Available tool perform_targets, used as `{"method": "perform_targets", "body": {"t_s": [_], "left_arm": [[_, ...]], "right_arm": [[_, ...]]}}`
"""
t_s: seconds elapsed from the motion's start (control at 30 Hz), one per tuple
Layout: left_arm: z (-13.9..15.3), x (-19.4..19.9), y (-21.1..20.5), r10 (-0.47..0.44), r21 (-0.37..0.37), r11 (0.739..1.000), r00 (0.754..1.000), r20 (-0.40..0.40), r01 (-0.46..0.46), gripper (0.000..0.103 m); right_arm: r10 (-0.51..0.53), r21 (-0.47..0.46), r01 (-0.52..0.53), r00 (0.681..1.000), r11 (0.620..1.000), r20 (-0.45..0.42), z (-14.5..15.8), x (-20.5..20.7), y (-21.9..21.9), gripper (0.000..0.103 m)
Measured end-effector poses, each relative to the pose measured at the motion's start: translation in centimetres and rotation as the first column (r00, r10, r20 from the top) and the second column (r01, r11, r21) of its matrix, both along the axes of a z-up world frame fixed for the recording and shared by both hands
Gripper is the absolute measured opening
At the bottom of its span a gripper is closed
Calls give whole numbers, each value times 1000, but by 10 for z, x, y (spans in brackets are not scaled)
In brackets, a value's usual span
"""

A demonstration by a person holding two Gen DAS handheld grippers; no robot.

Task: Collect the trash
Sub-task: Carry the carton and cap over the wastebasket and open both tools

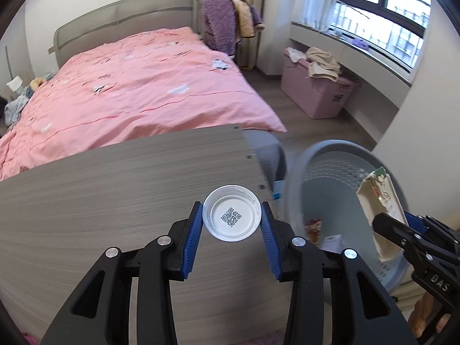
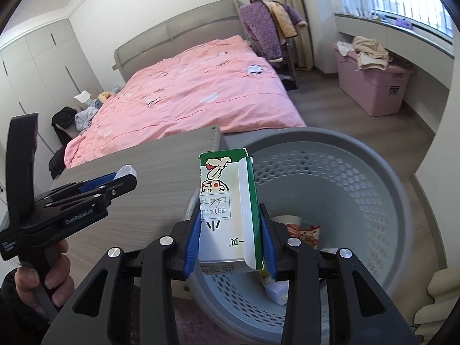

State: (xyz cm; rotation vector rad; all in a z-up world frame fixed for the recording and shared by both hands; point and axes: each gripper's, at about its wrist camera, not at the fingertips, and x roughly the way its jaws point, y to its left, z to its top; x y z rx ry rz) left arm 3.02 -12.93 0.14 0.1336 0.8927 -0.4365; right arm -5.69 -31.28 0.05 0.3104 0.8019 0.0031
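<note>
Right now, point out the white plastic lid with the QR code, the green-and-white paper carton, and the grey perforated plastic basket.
White plastic lid with the QR code (image 1: 231,213): left wrist view, on its printed centre.
Green-and-white paper carton (image 2: 227,210): right wrist view, on its front panel.
Grey perforated plastic basket (image 2: 359,189): right wrist view, on its inner wall.

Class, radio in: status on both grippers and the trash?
Left gripper around white lid on table. Right gripper shut on carton, over basket. Path clear.
</note>
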Motion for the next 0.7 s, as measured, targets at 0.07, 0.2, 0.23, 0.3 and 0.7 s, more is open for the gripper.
{"method": "perform_targets", "body": {"t_s": [0.07,0.2,0.23,0.3,0.7], "left_arm": [[5,-9,-14,-38,-5,999,999,10,38,39],[9,-22,-38,-108,-10,994,994,16,108,39],[10,-25,-45,-125,-9,992,992,18,125,39],[11,-29,-55,-150,-8,989,989,20,150,39],[2,-40,-95,-234,-4,972,972,-3,234,39]], "right_arm": [[-35,-10,36,999,999,3,2,-11,-13,37],[-96,-21,96,995,995,1,5,-27,-36,37],[-110,-23,110,994,994,1,5,-32,-41,37],[-142,-33,142,990,989,3,7,-41,-51,37],[-220,-35,220,976,975,-5,-1,-61,-79,37]]}}
